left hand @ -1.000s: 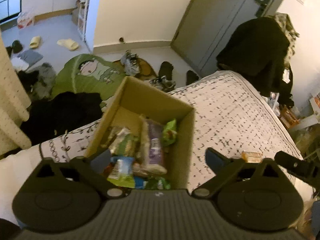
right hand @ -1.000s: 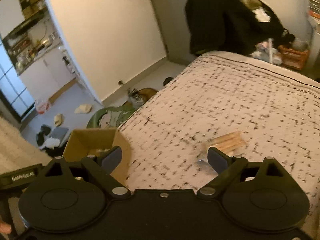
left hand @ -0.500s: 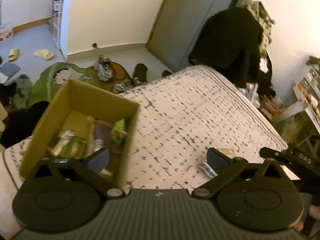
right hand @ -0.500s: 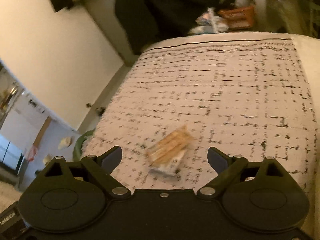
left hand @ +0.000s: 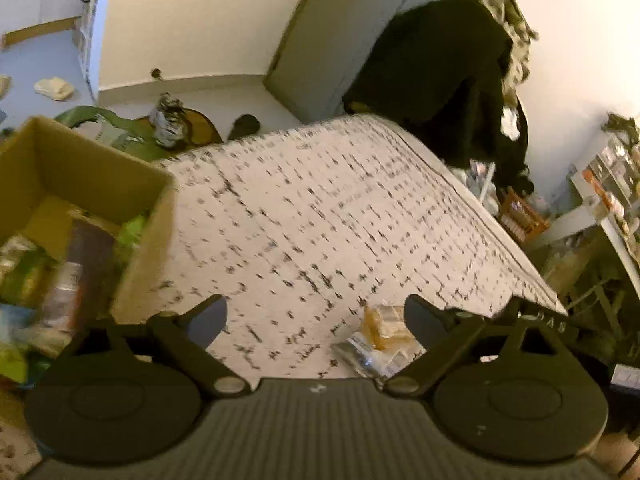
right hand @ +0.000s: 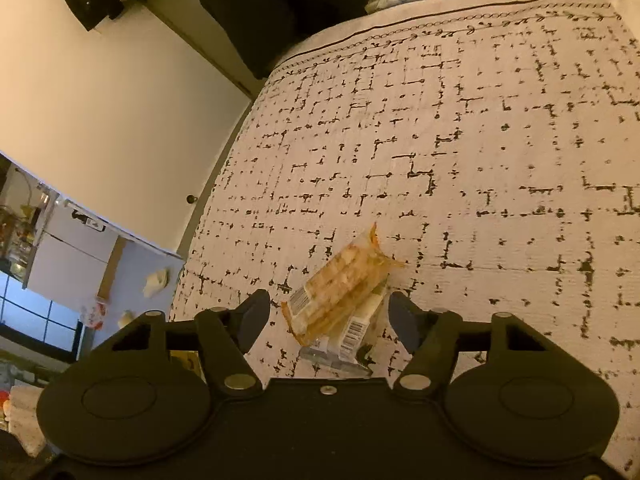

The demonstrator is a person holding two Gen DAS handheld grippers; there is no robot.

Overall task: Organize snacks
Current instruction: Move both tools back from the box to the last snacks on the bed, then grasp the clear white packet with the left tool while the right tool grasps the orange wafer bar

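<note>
Patterned bedspread (right hand: 460, 152) under barcode-labelled snack packets (right hand: 340, 304), between wide-open right tongs (right hand: 329, 318); left tongs (left hand: 316, 318) likewise wide.

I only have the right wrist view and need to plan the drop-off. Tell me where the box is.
Observer: The box stands on the bed, left of the left claw, its top open.
Operator: Report what's in it.
Observer: Several snack packs, green and dark ones; blur hides the details.
Operator: Say what the left claw holds.
Observer: Nothing. Its jaws are open over bare bedspread, and the orange packet lies just inside its right finger.
</note>
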